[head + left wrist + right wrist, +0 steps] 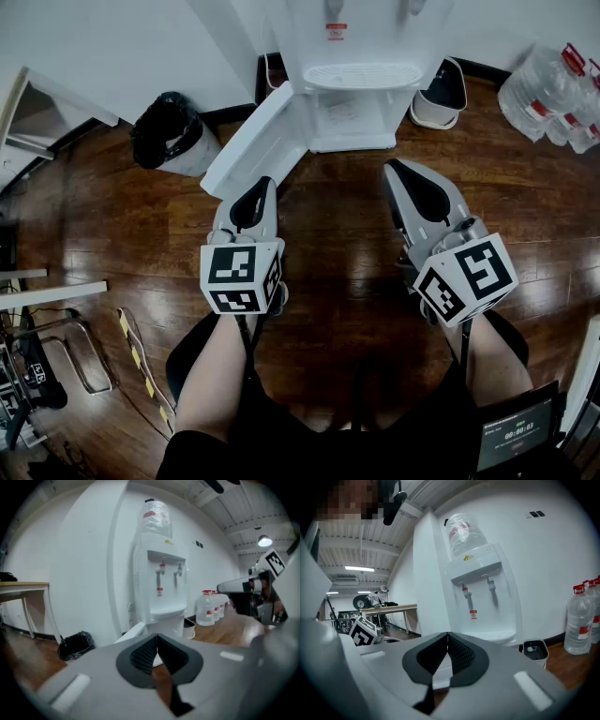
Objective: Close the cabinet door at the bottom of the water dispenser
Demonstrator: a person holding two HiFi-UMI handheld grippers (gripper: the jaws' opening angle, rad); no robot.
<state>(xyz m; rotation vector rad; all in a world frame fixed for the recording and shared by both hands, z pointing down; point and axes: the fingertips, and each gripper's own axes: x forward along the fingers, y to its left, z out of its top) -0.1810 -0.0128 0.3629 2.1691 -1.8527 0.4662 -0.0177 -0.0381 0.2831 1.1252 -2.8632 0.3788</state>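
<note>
1. Both marker cubes are sitting closest to the lens. Ahead of them the left gripper (263,187) and right gripper (394,169) are pointing at the dispenser (352,56), each with its jaws pressed together on nothing.
2. The door (251,142) is hanging wide open, swung out to the left of the cabinet (352,117) at the dispenser's foot. Its free edge is lying near the left gripper's tip, though the left gripper view is showing a gap, so contact is not yet looking made.
3. The step in hand is probably lining up a push on the door's outer face with the left gripper.
4. Risks from here:
   - The closed tip is narrow and the panel is looking smooth, so an angled push may be sliding off the edge.
   - Pushing near the hinge would be giving little leverage, leaving the door ajar.
   - Too hard a shove could be bouncing the door back open, or rocking the dispenser with the bottle (155,516) on top.
   - The right gripper is hovering before the cabinet; moved forward, it could be blocking the door's swing.
</note>
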